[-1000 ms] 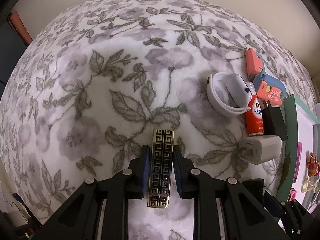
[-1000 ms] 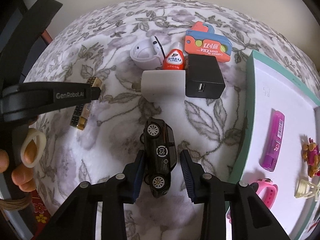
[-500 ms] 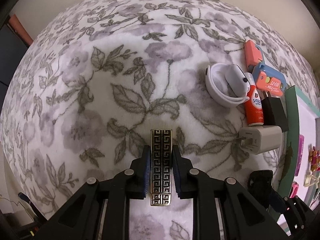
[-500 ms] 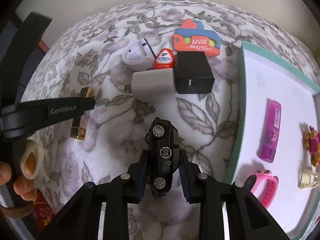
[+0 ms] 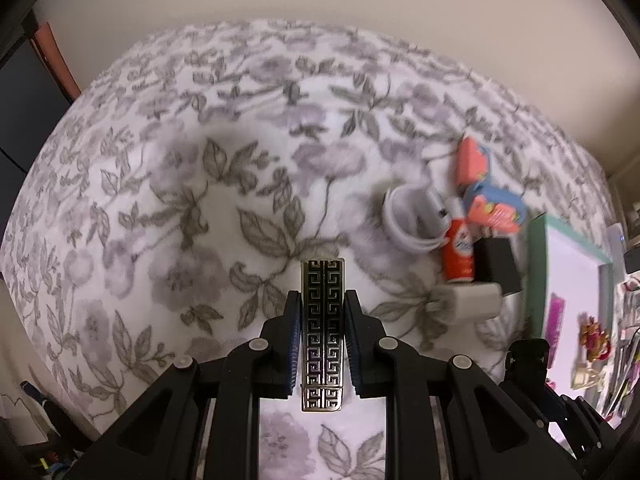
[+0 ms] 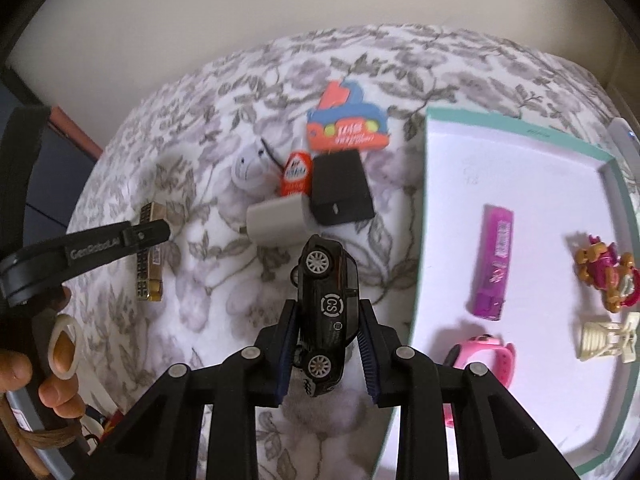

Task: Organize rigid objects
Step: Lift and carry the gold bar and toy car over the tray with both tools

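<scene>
Two sets of tongs going at once here. Left tongs [image 5: 322, 334] are clamping a black-and-gold patterned bar [image 5: 322, 332] by its long sides, holding it up over the flowery blanket [image 5: 168, 208]. Right tongs [image 6: 328, 344] have just been closing in and are now gripping a black toy car [image 6: 328, 308] on its side, wheels facing the camera, hanging above the blanket just left of the teal-rimmed tray [image 6: 418, 264]. Sitting in the tray: a purple lighter [image 6: 493, 262], a pink watch [image 6: 486, 354], a cream plastic piece [image 6: 608, 336] and a gold-and-pink trinket [image 6: 604, 276]. Bunched together farther back: a white charger [image 6: 276, 222], black charger [image 6: 340, 194], red bottle [image 6: 295, 174], white earbud case [image 6: 250, 166] and an orange-and-blue toy [image 6: 348, 126].
</scene>
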Demonstrator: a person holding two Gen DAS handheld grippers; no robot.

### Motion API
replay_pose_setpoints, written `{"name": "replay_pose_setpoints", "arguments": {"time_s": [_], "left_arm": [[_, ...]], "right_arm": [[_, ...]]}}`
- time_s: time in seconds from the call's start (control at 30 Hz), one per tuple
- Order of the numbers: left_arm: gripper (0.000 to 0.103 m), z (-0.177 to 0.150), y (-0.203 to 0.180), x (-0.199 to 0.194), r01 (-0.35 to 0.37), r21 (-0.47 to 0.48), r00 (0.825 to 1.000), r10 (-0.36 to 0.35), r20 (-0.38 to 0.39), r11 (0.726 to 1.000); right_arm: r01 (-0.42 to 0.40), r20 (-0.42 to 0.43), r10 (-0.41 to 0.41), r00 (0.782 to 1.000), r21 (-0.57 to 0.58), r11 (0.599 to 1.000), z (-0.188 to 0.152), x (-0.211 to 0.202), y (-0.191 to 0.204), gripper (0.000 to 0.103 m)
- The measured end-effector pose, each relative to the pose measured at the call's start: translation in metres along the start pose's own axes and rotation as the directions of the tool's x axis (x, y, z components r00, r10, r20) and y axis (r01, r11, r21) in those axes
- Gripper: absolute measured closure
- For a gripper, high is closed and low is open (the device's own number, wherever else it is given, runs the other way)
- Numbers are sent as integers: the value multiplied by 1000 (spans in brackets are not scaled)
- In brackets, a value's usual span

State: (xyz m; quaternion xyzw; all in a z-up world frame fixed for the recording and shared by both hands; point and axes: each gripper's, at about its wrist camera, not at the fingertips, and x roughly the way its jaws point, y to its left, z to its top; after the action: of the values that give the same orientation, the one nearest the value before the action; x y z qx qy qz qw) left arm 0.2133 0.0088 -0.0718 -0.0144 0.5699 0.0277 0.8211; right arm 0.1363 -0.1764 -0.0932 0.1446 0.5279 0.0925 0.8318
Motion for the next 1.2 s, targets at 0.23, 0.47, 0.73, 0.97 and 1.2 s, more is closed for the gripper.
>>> {"name": "replay_pose_setpoints", "arguments": {"time_s": [0.23,0.47,0.73,0.97,1.2], "left_arm": [[82,-2,-15,-36,46,28,994,-49,101,999],[82,-13,-51,-61,108,107,983,-123,139,988],[82,-37,-109,-70,176,256,970,-211,116,950],[82,-61,-154,-68,220,357,965,-256,57,908],[82,-79,-186,-58,225,427,967,-253,10,876]], "right_arm": [[37,60,-40,997,44,998,12,-28,-15,73],[70,91,-82,993,124,990,16,-56,-48,73],[87,121,-122,985,257,962,15,-88,-101,73],[108,154,-169,973,345,932,7,-119,-138,73],[152,111,-202,973,350,924,1,-116,-154,73]]}}
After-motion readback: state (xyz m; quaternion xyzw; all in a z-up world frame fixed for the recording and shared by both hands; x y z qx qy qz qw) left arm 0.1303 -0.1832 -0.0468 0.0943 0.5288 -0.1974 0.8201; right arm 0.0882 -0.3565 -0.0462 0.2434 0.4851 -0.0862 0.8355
